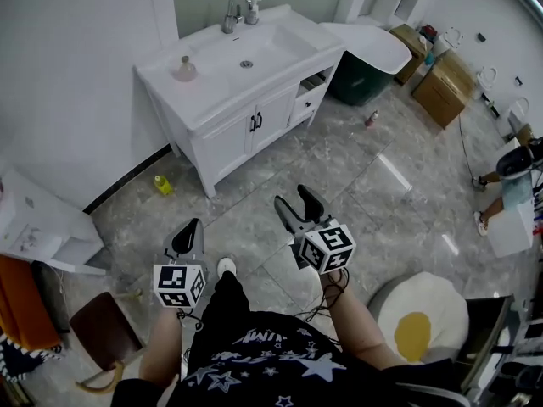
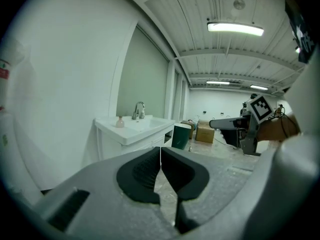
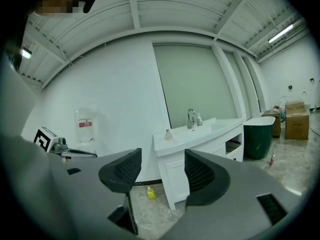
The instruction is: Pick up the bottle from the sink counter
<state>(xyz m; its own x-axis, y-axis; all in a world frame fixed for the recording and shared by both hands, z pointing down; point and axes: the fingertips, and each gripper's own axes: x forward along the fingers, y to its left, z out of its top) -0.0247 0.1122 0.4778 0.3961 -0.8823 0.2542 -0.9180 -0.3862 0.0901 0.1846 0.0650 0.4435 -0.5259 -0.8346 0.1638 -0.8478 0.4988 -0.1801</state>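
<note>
You have not started the pick-up proper: nothing is lifted and neither tool is near its target. The bottle (image 1: 184, 69), a small pinkish one, stands upright on the left end of the desk (image 1: 208, 89), beside the basin and well apart from both tools. A stretch of bare floor (image 1: 356, 168) lies between you and the cabinet.

Your left tool (image 1: 190, 230) has its jaws pressed together with nothing between them; its own view shows the pads meeting along a thin seam. Your right tool (image 1: 296, 202) has its jaws spread wide and empty, and in its view the bottle sits far off, just above the gap between the jaws, so it looks roughly aimed.

What is left is, by my reading, nearly everything: walk up to the desk, bring the spread right tool around the bottle's body, close on it and lift it clear.

Mind the look-alikes: a dispenser (image 1: 252, 11) stands by the faucet (image 1: 235, 11), and a yellow bottle (image 1: 162, 185) lies on the floor beside the cabinet. Neither seems to be your target.
</note>
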